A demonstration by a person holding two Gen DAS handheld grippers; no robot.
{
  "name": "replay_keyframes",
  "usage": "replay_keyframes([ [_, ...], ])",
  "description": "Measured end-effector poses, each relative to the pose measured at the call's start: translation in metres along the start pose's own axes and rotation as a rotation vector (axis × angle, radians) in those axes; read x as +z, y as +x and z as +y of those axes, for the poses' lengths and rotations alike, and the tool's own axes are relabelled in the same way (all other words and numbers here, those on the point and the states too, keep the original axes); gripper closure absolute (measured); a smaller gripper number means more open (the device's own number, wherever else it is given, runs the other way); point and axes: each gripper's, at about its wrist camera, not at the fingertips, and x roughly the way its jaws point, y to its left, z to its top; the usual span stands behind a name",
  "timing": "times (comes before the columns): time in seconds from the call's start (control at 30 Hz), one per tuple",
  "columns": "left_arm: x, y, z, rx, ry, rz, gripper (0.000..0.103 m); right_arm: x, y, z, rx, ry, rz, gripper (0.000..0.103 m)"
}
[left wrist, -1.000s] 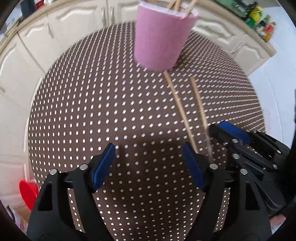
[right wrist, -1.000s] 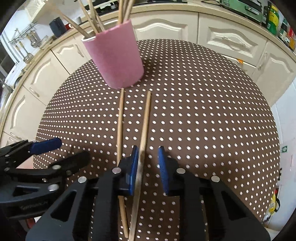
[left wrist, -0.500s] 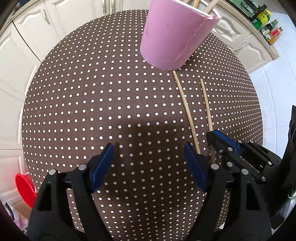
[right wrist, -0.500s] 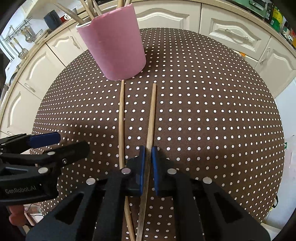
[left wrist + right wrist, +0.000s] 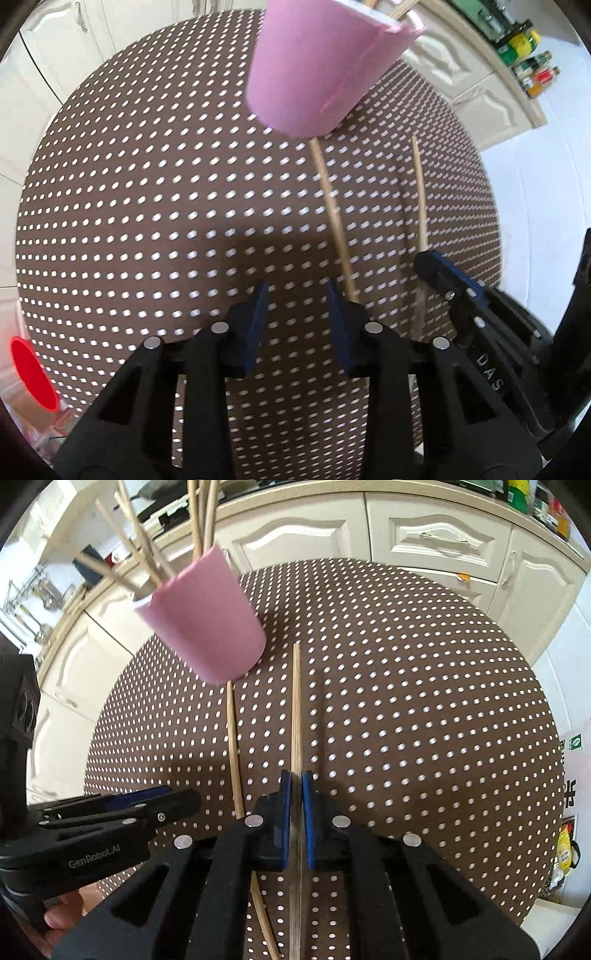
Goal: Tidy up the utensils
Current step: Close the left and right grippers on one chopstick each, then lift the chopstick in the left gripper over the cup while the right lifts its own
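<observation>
Two thin, pale wooden chopsticks lie below the pink cup (image 5: pixel 207 620): the right gripper (image 5: pixel 296 786) clamps one chopstick (image 5: pixel 296 701); the other chopstick (image 5: pixel 334 218) sits beside the left gripper (image 5: pixel 295 295), whose jaws have just been closing, seemingly empty.

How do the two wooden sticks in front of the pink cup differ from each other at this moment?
The right stick is clamped between the jaws of the right gripper; the left stick lies free on the dotted tablecloth, beside the left gripper, whose empty jaws have just been closing. The left stick's far end touches the pink cup; the right stick's far end stands clear of it. Both are thin, pale and point toward the cup.
</observation>
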Motion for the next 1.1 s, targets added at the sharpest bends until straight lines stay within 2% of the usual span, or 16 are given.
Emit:
replay_keyframes([
  [0.13, 0.005, 0.006, -0.017, 0.003, -0.024, -0.006, 0.071, 0.001, -0.008, -0.012, 0.053, -0.008, 0.002, 0.098],
  [0.37, 0.009, 0.039, -0.049, 0.122, -0.081, 0.021, 0.071, -0.002, -0.016, -0.027, 0.135, -0.009, -0.008, 0.098],
  [0.53, 0.013, 0.055, -0.074, 0.199, -0.111, 0.001, 0.072, -0.003, -0.018, -0.034, 0.171, -0.011, -0.002, 0.098],
  [0.57, 0.014, 0.057, -0.077, 0.216, -0.133, -0.001, 0.076, -0.003, -0.018, -0.036, 0.177, -0.01, 0.0, 0.098],
  [0.63, 0.015, 0.06, -0.083, 0.256, -0.14, -0.015, 0.094, -0.003, -0.021, -0.04, 0.183, -0.01, -0.002, 0.098],
  [0.8, 0.009, 0.06, -0.078, 0.227, -0.193, -0.04, 0.097, -0.002, -0.03, -0.052, 0.213, -0.005, -0.017, 0.098],
  [1.1, -0.016, 0.039, -0.103, 0.258, -0.207, -0.126, 0.097, 0.009, -0.052, -0.058, 0.274, -0.026, -0.09, 0.098],
])
